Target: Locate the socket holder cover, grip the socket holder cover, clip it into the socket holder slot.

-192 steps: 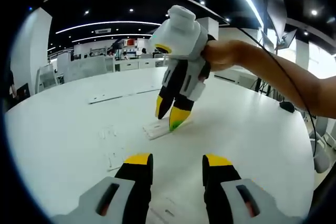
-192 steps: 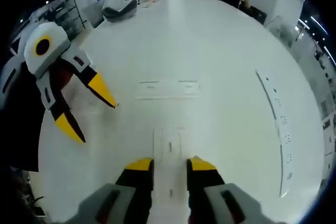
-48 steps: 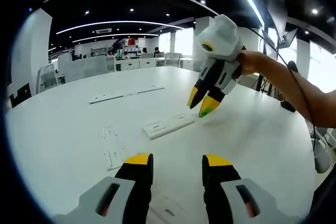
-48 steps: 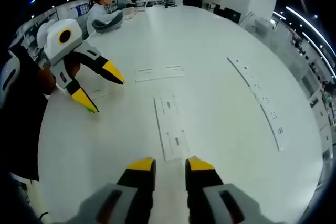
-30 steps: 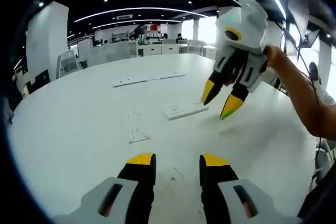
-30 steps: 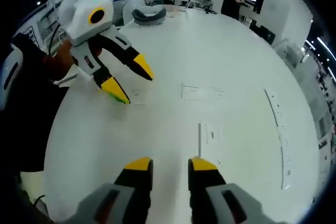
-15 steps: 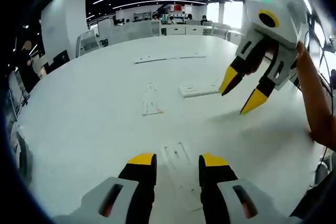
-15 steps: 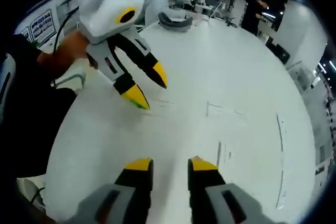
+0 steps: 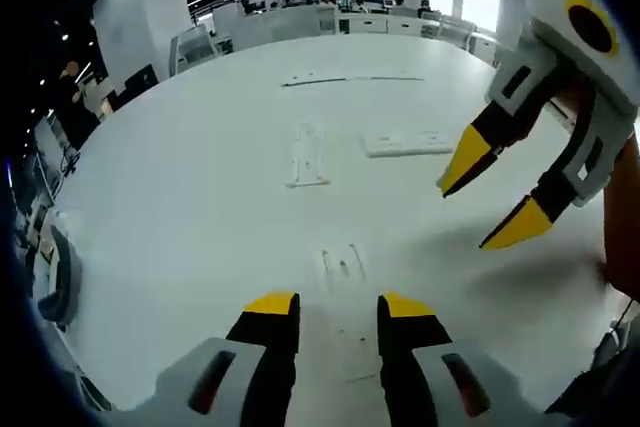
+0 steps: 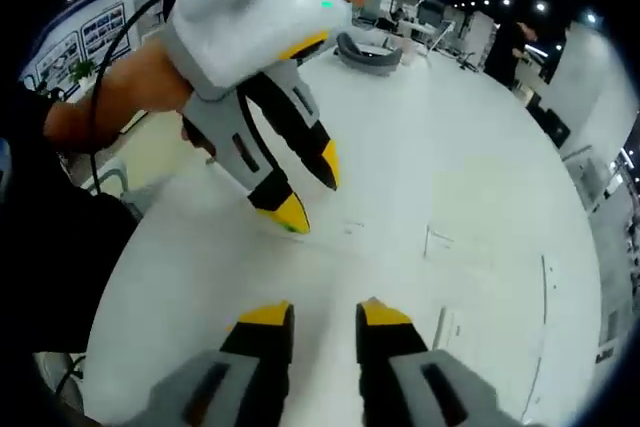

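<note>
Hovering over a large white table [image 9: 170, 197], the left gripper [image 9: 335, 309] shows its two yellow-tipped jaws parted with a narrow gap and nothing between them. Just ahead of those tips a small flat white piece, apparently the socket holder cover [image 9: 343, 264], lies on the tabletop, apart from the jaws. Farther up the table sit another small white piece [image 9: 306, 154], a white socket holder [image 9: 405, 142] with faint slots, and beyond them a long thin white strip [image 9: 350, 78] near the far edge. The right gripper [image 9: 495, 202] comes in from the right of the left gripper view, above the table, its jaws spread wide and empty.

In the right gripper view, the right gripper's own jaws [image 10: 313, 315] rise from the bottom with a gap between them, holding nothing. The left gripper [image 10: 305, 187] hangs close ahead, held by a person's hand [image 10: 120, 97], its jaws parted and pointing down at the table [image 10: 480, 167]. Small white flat pieces [image 10: 440, 242] lie on the tabletop to the right; which is which cannot be told there. A grey curved object [image 10: 368, 52] rests near the table's far side.
</note>
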Tool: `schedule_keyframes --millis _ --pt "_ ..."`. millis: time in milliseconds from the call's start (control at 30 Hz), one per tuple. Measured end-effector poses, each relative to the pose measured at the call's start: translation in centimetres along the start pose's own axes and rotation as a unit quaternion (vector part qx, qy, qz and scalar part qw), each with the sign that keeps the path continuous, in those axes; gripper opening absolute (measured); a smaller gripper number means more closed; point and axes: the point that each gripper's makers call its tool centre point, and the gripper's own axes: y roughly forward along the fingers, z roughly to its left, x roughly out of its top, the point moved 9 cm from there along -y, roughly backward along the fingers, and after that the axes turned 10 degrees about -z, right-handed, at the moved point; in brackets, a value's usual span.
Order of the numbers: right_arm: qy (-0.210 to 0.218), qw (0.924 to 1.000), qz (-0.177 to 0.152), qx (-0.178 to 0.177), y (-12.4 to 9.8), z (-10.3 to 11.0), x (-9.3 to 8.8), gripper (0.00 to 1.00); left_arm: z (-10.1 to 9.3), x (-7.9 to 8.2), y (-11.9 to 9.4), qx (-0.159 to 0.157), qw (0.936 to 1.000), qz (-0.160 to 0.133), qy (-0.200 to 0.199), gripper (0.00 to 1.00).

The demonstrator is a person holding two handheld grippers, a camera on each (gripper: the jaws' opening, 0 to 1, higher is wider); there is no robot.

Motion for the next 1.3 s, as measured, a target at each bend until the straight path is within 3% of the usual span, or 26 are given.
schedule_keyframes --millis 233,300,433,733,967,1300 --pt "0.022 0.9997 0.001 -0.014 0.3 -0.1 0.2 0.26 -0.4 0.7 0.3 0.012 0.9994 0.033 -0.006 0.3" --pt "0.02 0.9997 0.0 -0.017 0.4 0.0 0.3 0.26 -0.6 0.6 0.7 0.005 0.9979 0.064 -0.011 0.29" --pt "0.012 0.9998 -0.006 -0.017 0.4 -0.1 0.6 0.26 -0.4 0.7 1.2 0.007 0.9964 0.083 -0.014 0.29" --pt "0.011 0.9997 0.004 -0.022 0.1 0.2 -0.2 0.27 -0.7 0.5 1.6 -0.008 0.9946 0.101 -0.019 0.29" --pt "0.017 0.9996 0.003 -0.021 -0.1 0.3 -0.4 0.27 -0.7 0.5 1.6 -0.004 0.9933 0.115 -0.004 0.29" --pt "0.017 0.9997 0.005 -0.016 0.1 0.6 -0.5 0.27 -0.4 0.4 1.5 0.003 0.9904 0.137 -0.017 0.28"
